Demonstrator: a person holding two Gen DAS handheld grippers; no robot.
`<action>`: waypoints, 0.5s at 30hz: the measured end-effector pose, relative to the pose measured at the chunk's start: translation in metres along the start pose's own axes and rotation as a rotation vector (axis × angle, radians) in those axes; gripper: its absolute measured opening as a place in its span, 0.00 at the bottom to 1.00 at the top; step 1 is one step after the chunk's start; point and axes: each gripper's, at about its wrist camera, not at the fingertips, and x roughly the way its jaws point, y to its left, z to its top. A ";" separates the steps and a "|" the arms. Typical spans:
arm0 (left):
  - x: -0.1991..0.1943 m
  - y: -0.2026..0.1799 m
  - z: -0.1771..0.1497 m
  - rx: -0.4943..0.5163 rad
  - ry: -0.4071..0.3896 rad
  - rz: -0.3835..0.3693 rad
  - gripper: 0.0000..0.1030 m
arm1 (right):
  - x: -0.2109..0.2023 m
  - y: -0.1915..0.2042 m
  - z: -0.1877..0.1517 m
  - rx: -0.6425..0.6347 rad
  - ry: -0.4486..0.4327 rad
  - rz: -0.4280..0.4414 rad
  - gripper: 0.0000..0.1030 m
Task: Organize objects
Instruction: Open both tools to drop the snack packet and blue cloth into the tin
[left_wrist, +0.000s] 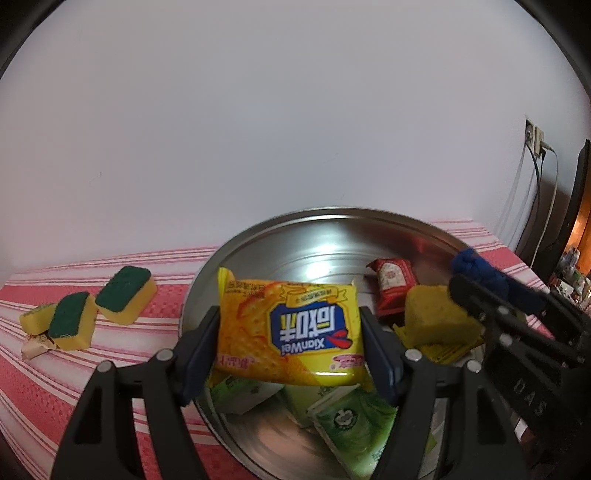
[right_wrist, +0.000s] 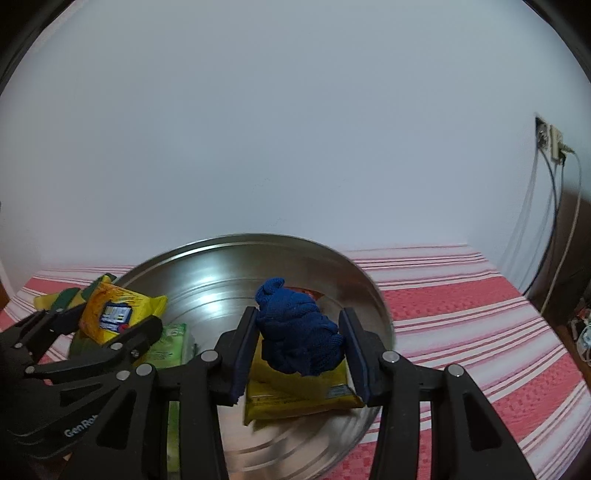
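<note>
The left gripper (left_wrist: 290, 332) is clamped on a flat yellow cracker packet with blue lettering (left_wrist: 288, 328); both dark-blue pads press on the packet's 2 side edges, and the packet is held above the near part of a round stainless-steel basin (left_wrist: 280, 240). In the right wrist view the same packet (right_wrist: 110, 314) appears at the left, between the left gripper's black fingers (right_wrist: 136, 332).

The right gripper (right_wrist: 301, 343) is closed on a crumpled dark-blue knitted cloth (right_wrist: 299, 332); the cloth fills the gap between the pads and bulges above them. It hangs over the basin (right_wrist: 221, 247), above a second yellow packet (right_wrist: 295, 395) lying on the basin floor. In the left wrist view the cloth (left_wrist: 480, 269) shows at the right edge of the basin, in the right gripper's black frame.

Inside the basin lie a small red wrapped packet (left_wrist: 393, 288), a plain yellow sponge block (left_wrist: 436, 317) just beside it, and light-green packets (left_wrist: 351, 424) at the near side, partly under the held cracker packet.

The basin stands on a red cloth with white stripes (left_wrist: 37, 369). On this cloth, to the left of the basin and apart from it, lie 3 yellow sponges with green scouring faces (left_wrist: 125, 291), close together, and a small pale wrapped item (left_wrist: 35, 345) touching the leftmost ones. A white wall (left_wrist: 258, 129) stands behind the table; a wall socket with cables (left_wrist: 535, 138) is at the far right.
</note>
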 end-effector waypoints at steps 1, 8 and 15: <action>0.001 0.000 0.000 -0.002 0.005 0.002 0.71 | 0.002 0.001 0.000 0.001 0.014 0.010 0.47; -0.008 0.009 0.001 -0.049 -0.028 -0.003 0.93 | -0.009 -0.007 0.000 0.060 -0.035 0.002 0.62; -0.026 0.013 -0.002 -0.025 -0.093 0.006 1.00 | -0.030 -0.029 0.001 0.181 -0.126 0.045 0.77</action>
